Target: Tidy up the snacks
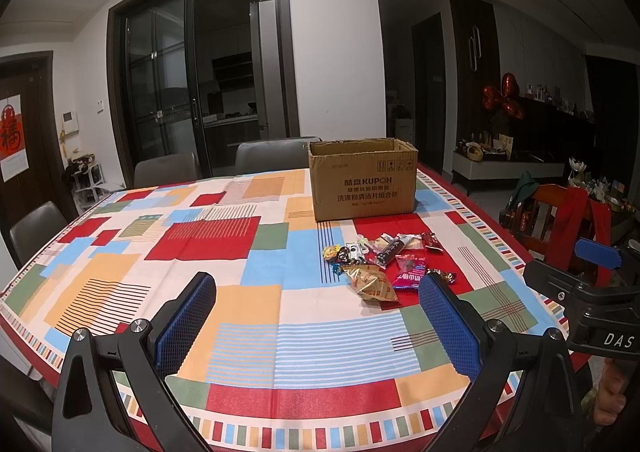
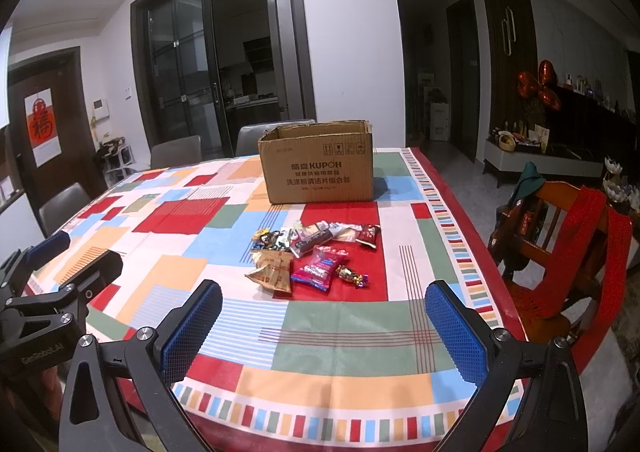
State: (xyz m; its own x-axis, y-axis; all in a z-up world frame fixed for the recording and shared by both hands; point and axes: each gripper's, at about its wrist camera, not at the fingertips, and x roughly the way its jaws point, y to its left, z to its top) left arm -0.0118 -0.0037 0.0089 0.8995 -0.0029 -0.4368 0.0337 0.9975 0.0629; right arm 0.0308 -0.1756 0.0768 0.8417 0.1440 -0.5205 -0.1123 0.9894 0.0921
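Note:
A pile of wrapped snacks (image 1: 384, 264) (image 2: 312, 252) lies on the patterned tablecloth, with a gold packet (image 2: 272, 272), a pink packet (image 2: 316, 272) and a small foil candy (image 2: 354, 276) at its near side. An open cardboard box (image 1: 362, 178) (image 2: 318, 164) stands upright just behind the pile. My left gripper (image 1: 320, 312) is open and empty, above the near table edge, left of and short of the pile. My right gripper (image 2: 324, 316) is open and empty, short of the pile. Each gripper shows at the edge of the other's view.
The table (image 1: 200, 252) carries a colourful cloth. Grey chairs (image 1: 264, 156) stand at its far and left sides. A wooden chair (image 2: 560, 236) with red cloth draped on it stands close to the table's right edge.

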